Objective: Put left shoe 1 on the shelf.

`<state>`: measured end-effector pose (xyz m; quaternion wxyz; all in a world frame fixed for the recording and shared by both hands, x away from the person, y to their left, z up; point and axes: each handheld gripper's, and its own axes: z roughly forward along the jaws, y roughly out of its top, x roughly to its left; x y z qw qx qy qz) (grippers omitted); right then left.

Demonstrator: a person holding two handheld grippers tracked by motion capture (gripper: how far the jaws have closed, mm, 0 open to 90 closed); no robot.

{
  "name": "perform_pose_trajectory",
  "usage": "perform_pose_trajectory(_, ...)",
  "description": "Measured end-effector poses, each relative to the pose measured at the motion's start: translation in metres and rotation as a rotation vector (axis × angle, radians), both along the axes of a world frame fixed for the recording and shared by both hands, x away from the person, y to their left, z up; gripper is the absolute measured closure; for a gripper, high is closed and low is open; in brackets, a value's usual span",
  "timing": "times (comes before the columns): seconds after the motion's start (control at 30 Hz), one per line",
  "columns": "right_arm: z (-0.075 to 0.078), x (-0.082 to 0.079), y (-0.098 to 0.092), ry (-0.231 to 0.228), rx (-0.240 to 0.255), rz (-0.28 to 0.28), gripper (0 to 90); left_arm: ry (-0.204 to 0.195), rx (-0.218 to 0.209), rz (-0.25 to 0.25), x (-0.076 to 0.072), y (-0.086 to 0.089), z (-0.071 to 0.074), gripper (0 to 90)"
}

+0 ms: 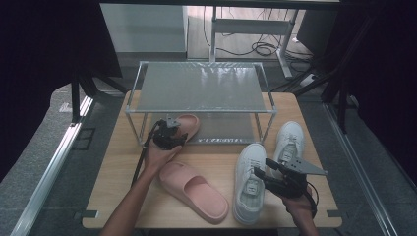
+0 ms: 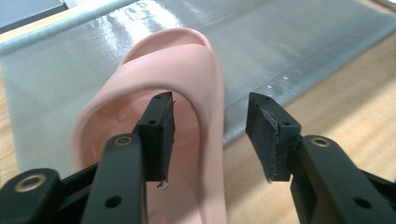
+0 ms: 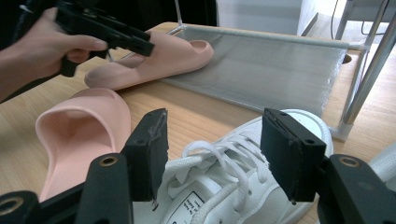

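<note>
- The left tongs (image 1: pixel 173 129) stood wide open, gripping nothing; the side wall of the soft pink rubber slide sandal (image 2: pixel 187 60) ran between the jaws, with neither pad pressing on it
- That sandal lay with its toe on the lower grey mesh shelf of the metal shoe rack (image 1: pixel 196 88), heel on the wooden bench (image 1: pixel 123 167)
- The second pink slide sandal (image 1: pixel 194 189) lay on the bench, near the person's left forearm
- The right tongs (image 1: pixel 260 173) hovered open over the laces of the nearer white lace-up sneaker (image 3: pixel 224 186), holding nothing
- The other white sneaker (image 1: pixel 289 140) lay just beside it
</note>
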<state>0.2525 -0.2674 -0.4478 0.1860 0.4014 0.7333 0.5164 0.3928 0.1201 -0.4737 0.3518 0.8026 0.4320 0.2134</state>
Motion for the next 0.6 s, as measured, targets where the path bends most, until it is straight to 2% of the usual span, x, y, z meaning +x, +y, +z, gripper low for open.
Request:
perform_pose_trajectory(0.1, 0.000, 0.000, -0.001, -0.001, 0.000, -0.001, 42.3, -0.002, -0.011, -0.010, -0.008, 0.007, 0.004, 61.1)
perform_pose_trajectory(0.13, 0.000, 0.000, -0.001, 0.000, 0.002, -0.003, 42.3, 0.001, -0.017, -0.017, -0.014, 0.011, 0.006, 61.1)
perform_pose_trajectory(0.17, 0.000, 0.000, -0.001, -0.001, 0.000, -0.002, 42.3, -0.001, -0.022, -0.030, -0.023, 0.017, 0.008, 71.2)
perform_pose_trajectory(0.23, 0.000, 0.000, 0.000, -0.001, 0.001, -0.003, 42.3, 0.001, -0.026, -0.036, -0.027, 0.021, 0.010, 79.5)
perform_pose_trajectory(0.33, 0.001, -0.001, 0.000, -0.001, 0.001, -0.002, 42.3, -0.002, -0.038, -0.045, -0.046, 0.035, 0.012, 88.8)
perform_pose_trajectory(0.47, 0.001, 0.000, 0.000, -0.001, 0.001, -0.001, 42.3, 0.004, -0.037, -0.056, -0.063, 0.050, 0.011, 90.0)
perform_pose_trajectory(0.5, 0.001, 0.000, 0.000, -0.001, 0.001, -0.001, 42.3, 0.004, -0.037, -0.056, -0.063, 0.050, 0.011, 90.0)
perform_pose_trajectory(0.53, 0.001, 0.000, 0.000, -0.001, 0.002, -0.002, 42.3, 0.007, -0.037, -0.053, -0.070, 0.056, 0.009, 90.0)
perform_pose_trajectory(0.57, 0.001, 0.000, 0.000, -0.001, 0.002, -0.002, 42.3, 0.007, -0.037, -0.053, -0.070, 0.056, 0.009, 90.0)
perform_pose_trajectory(0.6, 0.001, 0.000, 0.000, -0.001, 0.002, -0.003, 42.3, 0.011, -0.043, -0.047, -0.078, 0.065, 0.006, 90.0)
